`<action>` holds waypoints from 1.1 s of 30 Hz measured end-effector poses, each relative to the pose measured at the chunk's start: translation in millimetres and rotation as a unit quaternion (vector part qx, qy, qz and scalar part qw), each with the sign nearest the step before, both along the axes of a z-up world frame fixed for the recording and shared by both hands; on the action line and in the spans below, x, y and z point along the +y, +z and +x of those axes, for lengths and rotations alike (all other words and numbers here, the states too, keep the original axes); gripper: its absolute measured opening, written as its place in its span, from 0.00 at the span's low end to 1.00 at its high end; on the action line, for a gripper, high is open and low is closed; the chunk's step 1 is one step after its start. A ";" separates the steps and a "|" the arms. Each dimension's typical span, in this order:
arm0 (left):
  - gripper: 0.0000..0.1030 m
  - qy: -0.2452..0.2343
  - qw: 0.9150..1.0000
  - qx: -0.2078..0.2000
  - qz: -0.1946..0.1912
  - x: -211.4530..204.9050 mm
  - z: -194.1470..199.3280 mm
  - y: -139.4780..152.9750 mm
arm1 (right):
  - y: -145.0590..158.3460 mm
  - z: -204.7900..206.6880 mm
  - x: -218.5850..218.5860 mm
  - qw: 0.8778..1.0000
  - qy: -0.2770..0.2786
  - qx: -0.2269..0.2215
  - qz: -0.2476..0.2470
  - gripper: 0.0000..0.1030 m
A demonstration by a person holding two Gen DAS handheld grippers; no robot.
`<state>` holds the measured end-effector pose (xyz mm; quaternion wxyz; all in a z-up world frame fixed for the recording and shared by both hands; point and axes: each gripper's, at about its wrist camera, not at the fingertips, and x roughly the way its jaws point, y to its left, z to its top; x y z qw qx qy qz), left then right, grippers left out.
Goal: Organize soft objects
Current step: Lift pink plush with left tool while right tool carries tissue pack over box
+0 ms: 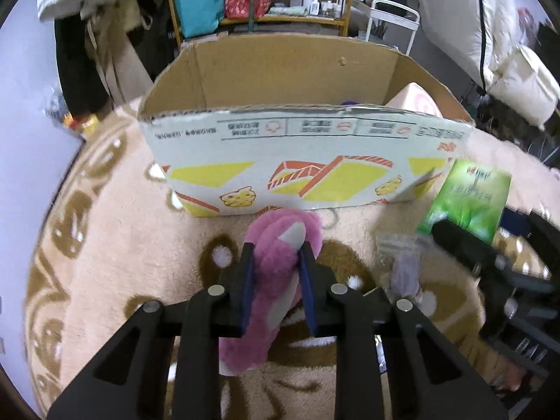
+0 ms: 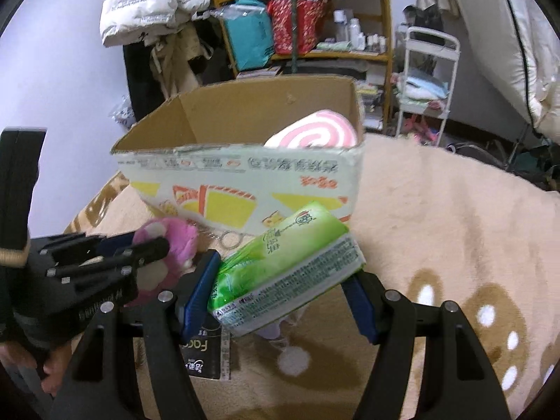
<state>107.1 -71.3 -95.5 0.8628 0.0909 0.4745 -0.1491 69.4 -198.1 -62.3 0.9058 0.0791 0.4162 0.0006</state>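
Observation:
My left gripper point(image 1: 275, 250) is shut on a pink plush toy point(image 1: 273, 280) and holds it just in front of the open cardboard box point(image 1: 280, 161). My right gripper point(image 2: 285, 262) is shut on a green tissue pack point(image 2: 285, 269), held above the rug near the box's front right corner. The box point(image 2: 245, 182) holds a pink-and-white swirl cushion point(image 2: 313, 134) at its right end. In the right wrist view the left gripper point(image 2: 150, 246) and the pink plush point(image 2: 175, 241) show at the left. In the left wrist view the tissue pack point(image 1: 467, 199) shows at the right.
A beige rug point(image 2: 437, 227) with brown patterns covers the floor. A small lilac plush in a clear bag point(image 1: 402, 262) and a black packet point(image 2: 206, 353) lie on it. A wooden shelf point(image 2: 308, 17), a white cart point(image 2: 427, 80) and hanging clothes stand behind the box.

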 end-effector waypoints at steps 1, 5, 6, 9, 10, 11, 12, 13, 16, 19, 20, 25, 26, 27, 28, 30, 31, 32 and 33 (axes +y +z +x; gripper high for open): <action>0.20 0.000 1.000 -0.012 0.008 -0.4 -3.7 3.0 | 4.1 -2.6 -1.3 1.000 -0.005 -0.008 -0.004 0.70; 0.20 0.009 0.999 -0.039 0.007 3.3 -13.7 15.9 | 18.9 -10.9 -3.4 0.999 -0.016 -0.031 -0.019 0.69; 0.20 0.011 0.999 -0.043 0.003 6.5 -15.7 19.1 | 21.5 -12.3 -3.9 0.999 -0.017 -0.036 -0.021 0.69; 0.19 0.019 0.998 -0.056 -0.007 14.0 -22.0 29.0 | 28.4 -16.8 -4.7 0.998 -0.015 -0.049 -0.026 0.69; 0.19 0.021 0.998 -0.063 -0.011 15.8 -24.4 32.8 | 30.8 -18.2 -4.2 0.998 -0.014 -0.052 -0.027 0.69; 0.19 0.021 0.997 -0.067 -0.014 17.0 -26.6 35.5 | 33.8 -19.9 -4.1 0.998 -0.014 -0.058 -0.029 0.69; 0.19 0.022 0.997 -0.072 -0.018 18.4 -28.8 39.0 | 35.0 -21.5 -3.1 0.998 -0.014 -0.061 -0.030 0.69; 0.19 0.023 0.997 -0.077 -0.022 19.9 -30.3 43.1 | 36.9 -22.3 -2.5 0.997 -0.014 -0.064 -0.030 0.69; 0.19 0.027 0.995 -0.089 -0.028 24.4 -35.3 50.5 | 42.5 -24.8 -2.2 0.997 -0.015 -0.074 -0.030 0.69; 0.19 0.032 0.994 -0.102 -0.032 26.9 -39.1 57.9 | 47.5 -28.2 -2.8 0.996 -0.018 -0.084 -0.032 0.69; 0.19 0.036 0.992 -0.113 -0.033 27.5 -41.7 61.7 | 48.1 -28.9 -2.5 0.996 -0.019 -0.086 -0.033 0.69; 0.19 0.041 0.984 -0.171 -0.041 30.0 -56.5 83.0 | 56.0 -30.9 -2.1 0.993 -0.025 -0.107 -0.047 0.69; 0.19 0.044 0.980 -0.189 -0.042 30.6 -60.5 87.8 | 58.1 -30.7 -1.7 0.992 -0.026 -0.112 -0.049 0.69; 0.19 0.046 0.978 -0.201 -0.044 31.2 -63.1 91.4 | 59.8 -30.8 -1.1 0.992 -0.025 -0.116 -0.053 0.69; 0.19 0.047 0.975 -0.211 -0.047 32.3 -65.2 95.2 | 62.0 -30.8 -0.6 0.991 -0.026 -0.122 -0.057 0.69; 0.19 0.052 0.970 -0.232 -0.051 32.9 -67.9 103.1 | 67.6 -30.3 0.3 0.988 -0.026 -0.136 -0.065 0.69; 0.19 0.054 0.968 -0.240 -0.050 33.4 -68.5 106.4 | 70.5 -28.9 0.2 0.987 -0.026 -0.141 -0.066 0.69; 0.19 0.056 0.965 -0.251 -0.049 33.8 -69.0 110.1 | 73.3 -27.6 0.1 0.987 -0.024 -0.147 -0.067 0.69; 0.19 0.057 0.963 -0.258 -0.049 34.3 -68.9 112.6 | 75.5 -26.2 0.2 0.986 -0.023 -0.151 -0.068 0.69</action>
